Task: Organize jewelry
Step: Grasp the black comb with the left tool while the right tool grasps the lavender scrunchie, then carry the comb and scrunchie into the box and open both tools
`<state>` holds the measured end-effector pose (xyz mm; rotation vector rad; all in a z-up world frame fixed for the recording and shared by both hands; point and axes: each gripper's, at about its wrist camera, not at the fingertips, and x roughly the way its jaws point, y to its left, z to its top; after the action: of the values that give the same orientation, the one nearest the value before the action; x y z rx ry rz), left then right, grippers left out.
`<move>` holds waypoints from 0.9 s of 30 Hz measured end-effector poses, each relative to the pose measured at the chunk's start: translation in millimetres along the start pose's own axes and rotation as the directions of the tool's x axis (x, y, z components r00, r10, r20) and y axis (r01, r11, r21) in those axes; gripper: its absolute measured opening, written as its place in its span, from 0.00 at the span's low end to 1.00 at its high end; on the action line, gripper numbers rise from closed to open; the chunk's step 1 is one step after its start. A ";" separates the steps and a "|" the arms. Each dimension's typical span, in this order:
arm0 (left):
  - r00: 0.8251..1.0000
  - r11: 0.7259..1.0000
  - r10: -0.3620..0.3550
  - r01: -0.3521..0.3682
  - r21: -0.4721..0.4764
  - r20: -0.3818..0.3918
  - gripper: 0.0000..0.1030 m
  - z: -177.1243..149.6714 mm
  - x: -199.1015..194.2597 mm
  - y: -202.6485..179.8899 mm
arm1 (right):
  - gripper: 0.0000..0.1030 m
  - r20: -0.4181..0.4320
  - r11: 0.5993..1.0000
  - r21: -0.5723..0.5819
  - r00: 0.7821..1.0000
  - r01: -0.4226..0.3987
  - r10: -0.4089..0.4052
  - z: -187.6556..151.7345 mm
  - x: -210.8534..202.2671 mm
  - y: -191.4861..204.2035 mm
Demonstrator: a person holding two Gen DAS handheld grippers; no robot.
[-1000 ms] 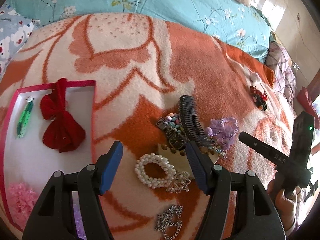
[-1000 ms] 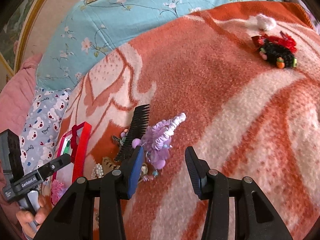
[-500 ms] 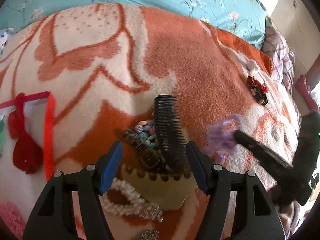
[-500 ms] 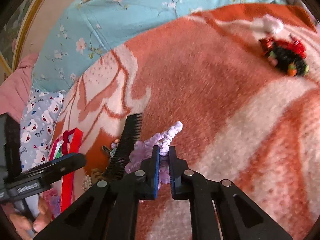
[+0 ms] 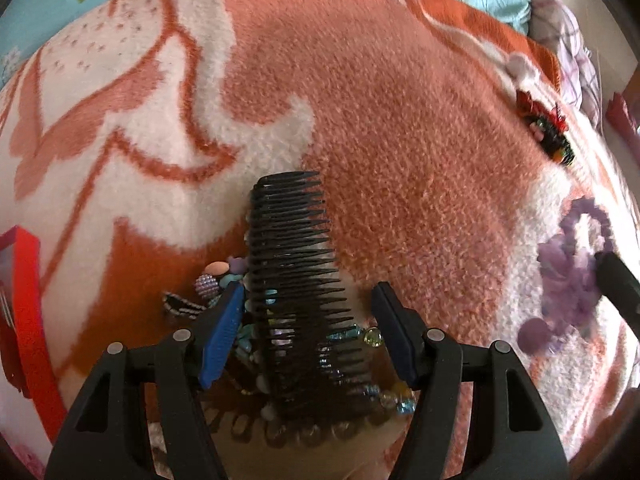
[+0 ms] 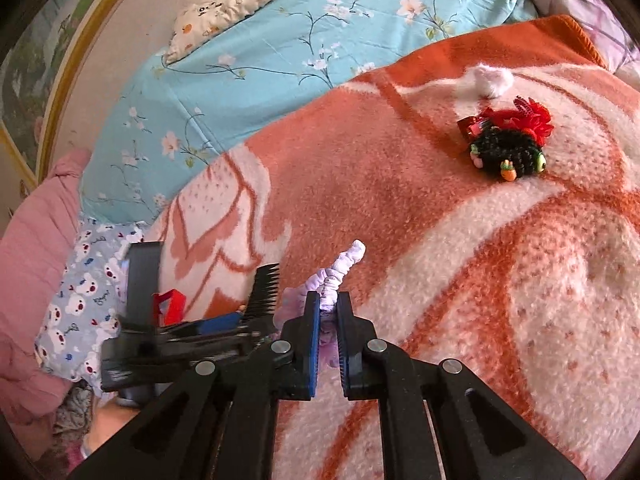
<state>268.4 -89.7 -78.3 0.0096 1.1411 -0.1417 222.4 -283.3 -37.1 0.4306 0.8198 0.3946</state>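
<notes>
A lilac fabric scrunchie (image 6: 336, 276) lies on an orange-and-cream blanket (image 6: 500, 280), pinched between the nearly closed jaws of the right gripper (image 6: 329, 312) at the picture's centre. At its 9 o'clock, a black hair comb (image 5: 296, 280) rests on a heap of beaded jewelry (image 5: 224, 280), lying between the wide-open, empty jaws of the left gripper (image 5: 308, 320). A red-rimmed box (image 5: 28, 312) sits at 9 o'clock of the comb, and a black-and-red hair tie cluster (image 6: 508, 148) lies well apart at 1 o'clock.

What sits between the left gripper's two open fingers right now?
In the left wrist view, the black comb lies between the left gripper's open fingers, teeth pointing right, on top of mixed beads on the blanket.
</notes>
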 end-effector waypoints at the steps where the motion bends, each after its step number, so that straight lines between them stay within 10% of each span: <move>1: 1.000 1.000 -0.001 0.001 0.002 0.001 0.63 0.2 1.2 -0.1 | 0.07 -0.002 1.000 0.003 1.000 -0.007 0.007 -0.3 0.5 0.3; 4: 1.000 1.000 -0.018 0.018 0.007 0.012 0.49 1.1 0.7 2.2 | 0.07 -0.005 1.000 0.006 1.000 -0.014 0.014 -2.3 1.0 0.6; 27: 0.979 0.995 -0.032 0.050 -0.088 0.203 0.48 -38.3 -104.5 62.6 | 0.07 -0.017 0.997 -0.039 0.997 -0.072 0.071 -13.3 -2.0 46.5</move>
<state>198.4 -13.3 -3.6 -0.1091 0.9448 -0.1232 203.0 -242.3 -20.1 0.4214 0.8115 0.4804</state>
